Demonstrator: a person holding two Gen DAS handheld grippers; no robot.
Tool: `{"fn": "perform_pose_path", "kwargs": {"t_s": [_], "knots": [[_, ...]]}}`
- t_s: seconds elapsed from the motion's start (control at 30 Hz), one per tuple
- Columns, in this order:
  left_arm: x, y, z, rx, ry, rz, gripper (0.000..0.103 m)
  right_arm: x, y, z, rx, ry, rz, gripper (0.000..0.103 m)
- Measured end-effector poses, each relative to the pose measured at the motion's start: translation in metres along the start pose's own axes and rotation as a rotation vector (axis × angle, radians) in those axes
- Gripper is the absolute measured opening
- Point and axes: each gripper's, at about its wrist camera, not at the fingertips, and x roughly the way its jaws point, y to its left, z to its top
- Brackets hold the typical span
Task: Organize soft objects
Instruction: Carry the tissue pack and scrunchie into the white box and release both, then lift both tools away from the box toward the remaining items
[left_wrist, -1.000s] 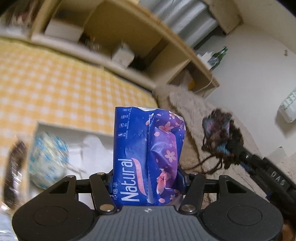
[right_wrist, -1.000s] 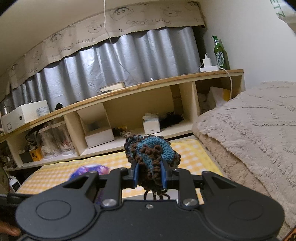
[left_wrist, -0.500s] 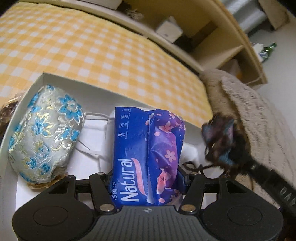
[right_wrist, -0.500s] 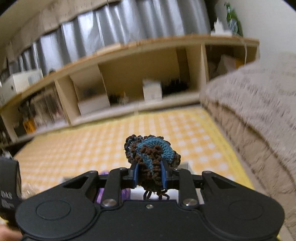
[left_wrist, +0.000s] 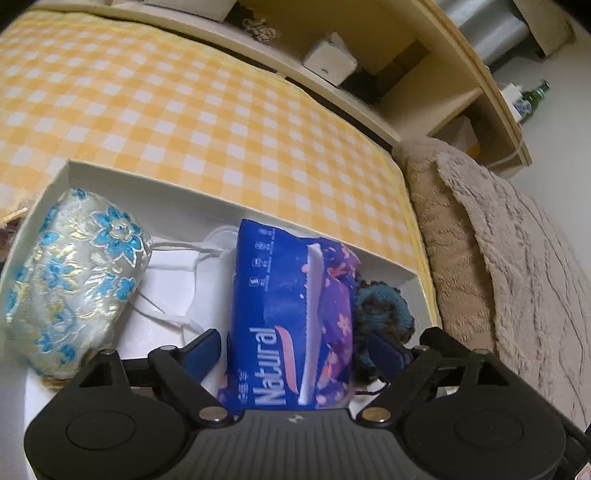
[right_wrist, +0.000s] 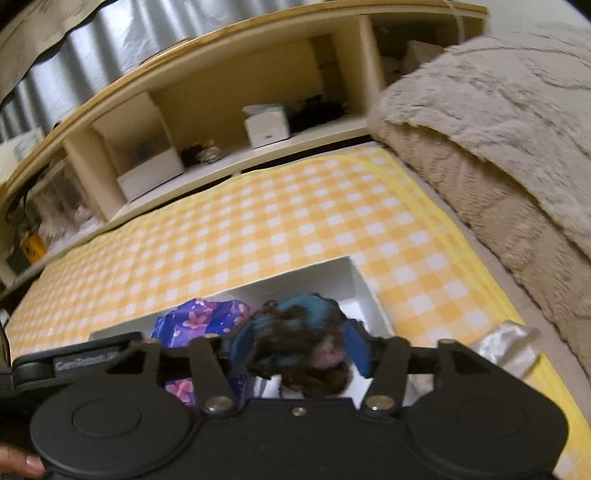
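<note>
RISK: you are opening both grippers, left gripper (left_wrist: 295, 350) jaws releasing upright blue floral plastic tissue pack (left_wrist: 291, 314) | right gripper (right_wrist: 301, 347) releasing blue-brown crocheted yarn piece (right_wrist: 299, 339) at 3 o'clock of it | pack is leaning, possibly toppling inside white cardboard box (left_wrist: 155, 188).

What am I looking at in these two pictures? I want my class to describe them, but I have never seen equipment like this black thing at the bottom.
There is no robot here. A person holds a black two-finger gripper in each hand, and a fisheye camera on each looks forward along its fingers.

The left wrist view shows the left gripper, its jaws opening around a blue and purple floral tissue pack printed "Natural".

The right wrist view shows the right gripper, its jaws also opening, with a brown and teal crocheted piece between them.

Both items sit in a shallow white cardboard box on a yellow checked cloth. The box also holds a silver brocade pouch with blue flowers and a white face mask. Neither gripper is squeezing anything now.
</note>
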Motion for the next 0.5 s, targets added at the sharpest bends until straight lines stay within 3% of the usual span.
{"fn": "perform_pose_path", "kwargs": {"t_s": [0.5], "knots": [[-0.065, -0.014, -0.005, 0.149, -0.018, 0.016, 0.101, -0.062, -0.004, -0.002, -0.005, -0.008, -0.021, 0.063]]}}
